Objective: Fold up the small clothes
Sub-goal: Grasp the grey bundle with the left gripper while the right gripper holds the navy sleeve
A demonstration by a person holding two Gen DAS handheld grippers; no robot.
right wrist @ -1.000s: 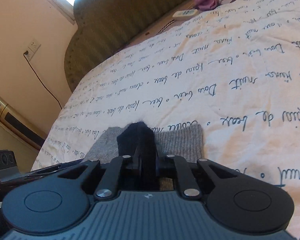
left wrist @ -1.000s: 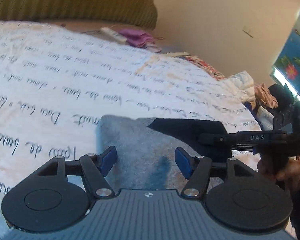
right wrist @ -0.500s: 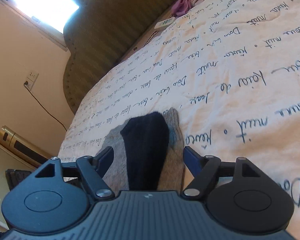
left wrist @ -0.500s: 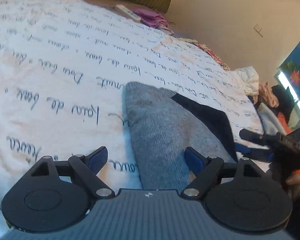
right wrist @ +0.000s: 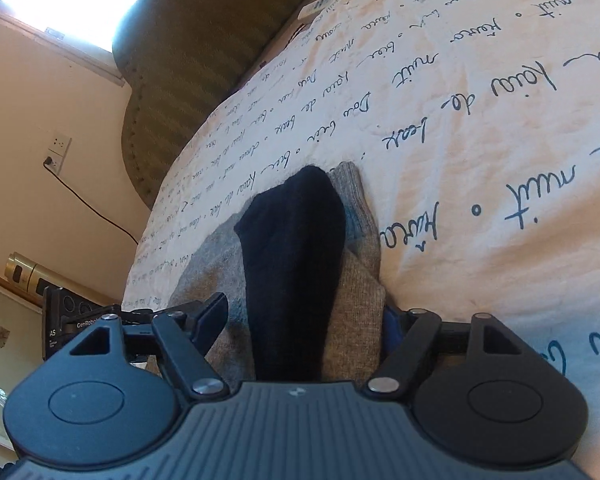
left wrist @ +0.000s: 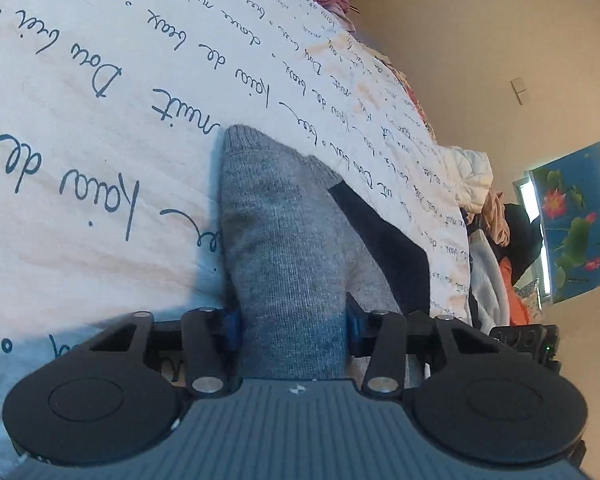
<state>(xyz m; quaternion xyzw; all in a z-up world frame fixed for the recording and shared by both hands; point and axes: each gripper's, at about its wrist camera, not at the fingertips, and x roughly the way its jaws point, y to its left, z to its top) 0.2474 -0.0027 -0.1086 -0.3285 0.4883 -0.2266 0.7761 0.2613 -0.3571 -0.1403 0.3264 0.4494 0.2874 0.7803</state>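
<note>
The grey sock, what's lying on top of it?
A dark navy piece lies on the grey sock, which rests on the bedsheet. Whatever is beneath the navy piece is covered.

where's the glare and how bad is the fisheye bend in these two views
Right wrist view: the window at top left is blown out to white, while the dark sock loses detail in shadow. Left wrist view: even, softer light, no glare; the printed bedsheet curves strongly toward the edges and the frame corners are vignetted black.
</note>
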